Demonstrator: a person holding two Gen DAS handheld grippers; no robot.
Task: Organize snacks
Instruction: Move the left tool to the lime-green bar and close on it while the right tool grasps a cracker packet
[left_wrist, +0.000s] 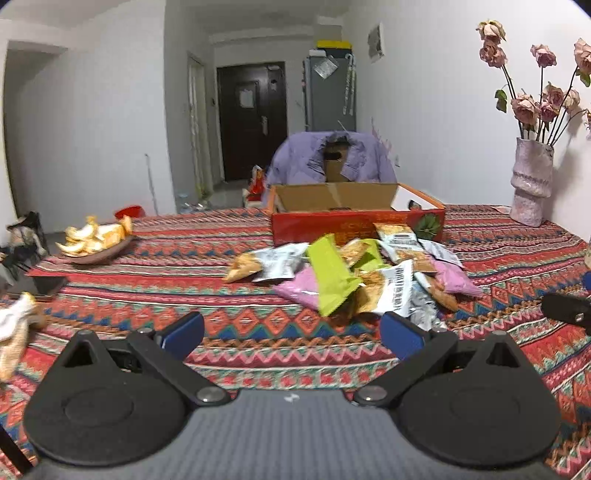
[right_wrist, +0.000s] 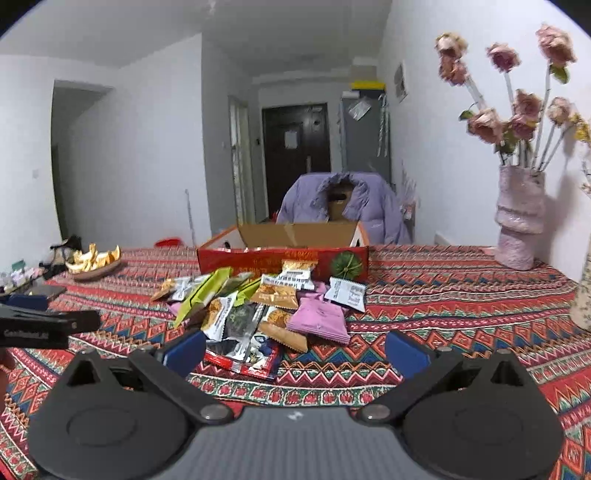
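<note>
A heap of snack packets (left_wrist: 354, 273) (right_wrist: 258, 306) lies on the patterned tablecloth (left_wrist: 184, 288) (right_wrist: 461, 314), in front of an open red cardboard box (left_wrist: 354, 218) (right_wrist: 284, 251). The heap holds green (left_wrist: 332, 277), pink (right_wrist: 321, 321) and white-and-orange packets. My left gripper (left_wrist: 291, 336) is open, low over the cloth, just short and left of the heap, nothing between its blue pads. My right gripper (right_wrist: 295, 354) is open too, its left pad at the near edge of the heap over a red-edged packet (right_wrist: 243, 358). The left gripper's black body (right_wrist: 40, 325) shows at the right wrist view's left edge.
A dish of orange peel (left_wrist: 96, 240) (right_wrist: 96, 262) sits at the left of the table. A pink vase with dried roses (left_wrist: 532, 177) (right_wrist: 521, 214) stands at the right by the wall. A chair draped with a purple jacket (left_wrist: 332, 158) is behind the box.
</note>
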